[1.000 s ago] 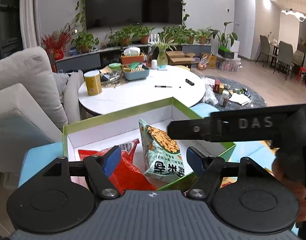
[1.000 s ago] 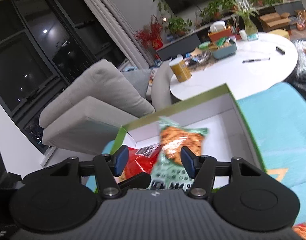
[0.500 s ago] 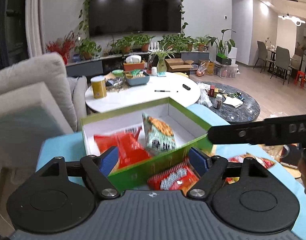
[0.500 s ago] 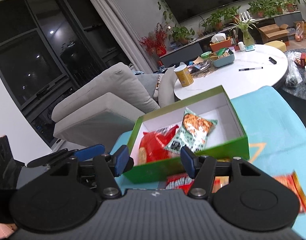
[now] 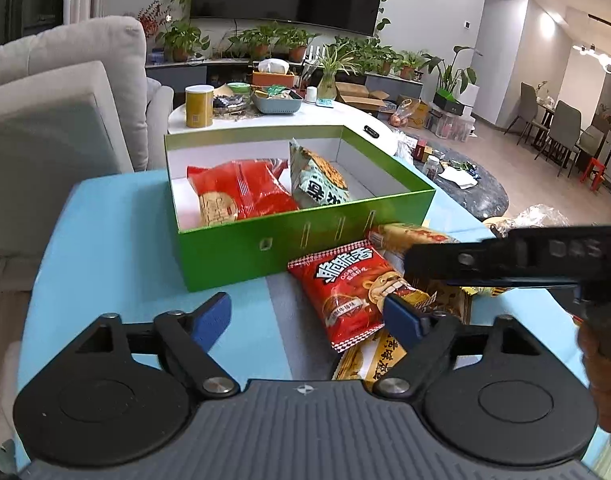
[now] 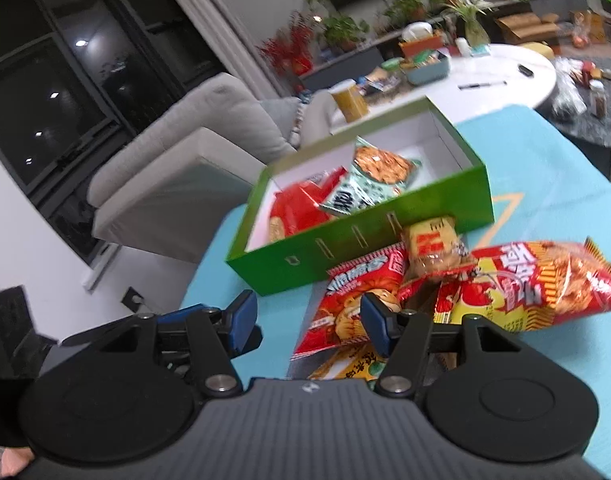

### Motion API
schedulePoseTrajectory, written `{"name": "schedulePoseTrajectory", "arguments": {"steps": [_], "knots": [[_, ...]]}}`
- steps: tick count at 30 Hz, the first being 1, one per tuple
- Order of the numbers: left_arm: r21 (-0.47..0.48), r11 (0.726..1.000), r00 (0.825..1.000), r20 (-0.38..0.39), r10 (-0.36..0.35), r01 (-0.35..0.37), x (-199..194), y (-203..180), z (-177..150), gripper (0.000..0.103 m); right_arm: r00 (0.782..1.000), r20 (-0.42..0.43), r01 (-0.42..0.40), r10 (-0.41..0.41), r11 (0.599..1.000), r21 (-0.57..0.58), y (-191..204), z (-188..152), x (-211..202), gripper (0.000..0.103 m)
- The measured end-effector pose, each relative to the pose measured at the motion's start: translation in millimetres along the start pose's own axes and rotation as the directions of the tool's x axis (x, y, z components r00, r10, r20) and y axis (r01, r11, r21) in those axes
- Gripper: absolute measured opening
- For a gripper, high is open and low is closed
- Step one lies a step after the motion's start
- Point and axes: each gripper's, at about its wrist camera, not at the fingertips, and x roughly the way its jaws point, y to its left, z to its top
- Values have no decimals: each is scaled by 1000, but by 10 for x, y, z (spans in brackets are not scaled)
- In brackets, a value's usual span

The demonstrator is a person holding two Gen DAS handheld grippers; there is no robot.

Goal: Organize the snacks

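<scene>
Both grippers, left (image 5: 305, 316) with jaws widening and right (image 6: 303, 316) with jaws released, are hovering empty over loose snacks (image 5: 351, 288) beside the box (image 5: 305, 240).

Blue-topped table (image 5: 105, 240): green box (image 5: 305, 236), snack bags (image 5: 349, 284)

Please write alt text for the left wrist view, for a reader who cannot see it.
The left gripper, jaws opening and empty, hovers over a blue tabletop near a red snack bag lying outside a green box. The box holds a red packet and a pale green packet.
</scene>
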Motion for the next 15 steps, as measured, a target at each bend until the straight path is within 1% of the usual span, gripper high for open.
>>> {"name": "schedulePoseTrajectory", "arguments": {"steps": [4, 6, 8, 11, 13, 15], "knots": [[-12, 1000, 1000, -24, -17, 16, 111, -4, -50, 84, 998, -18, 54, -54, 998, 36, -5, 24, 262, 59], [-8, 1000, 999, -38, -26, 26, 178, -12, -64, 84, 994, -19, 108, -107, 993, 38, 5, 23, 374, 59], [-4, 999, 998, -50, -36, 36, 251, -29, -74, 84, 988, -15, 153, -153, 987, 41, -18, 0, 453, 59], [-7, 999, 996, -65, -54, 54, 350, -42, -81, 84, 982, -15, 191, -190, 980, 64, -102, -27, 507, 59], [-7, 998, 995, -75, -65, 65, 410, -51, -78, 84, 980, -15, 199, -199, 977, 72, -157, -33, 520, 59], [-10, 997, 994, -81, -71, 71, 467, -71, -61, 84, 984, -36, 175, -173, 980, 93, -229, -26, 548, 59]]}}
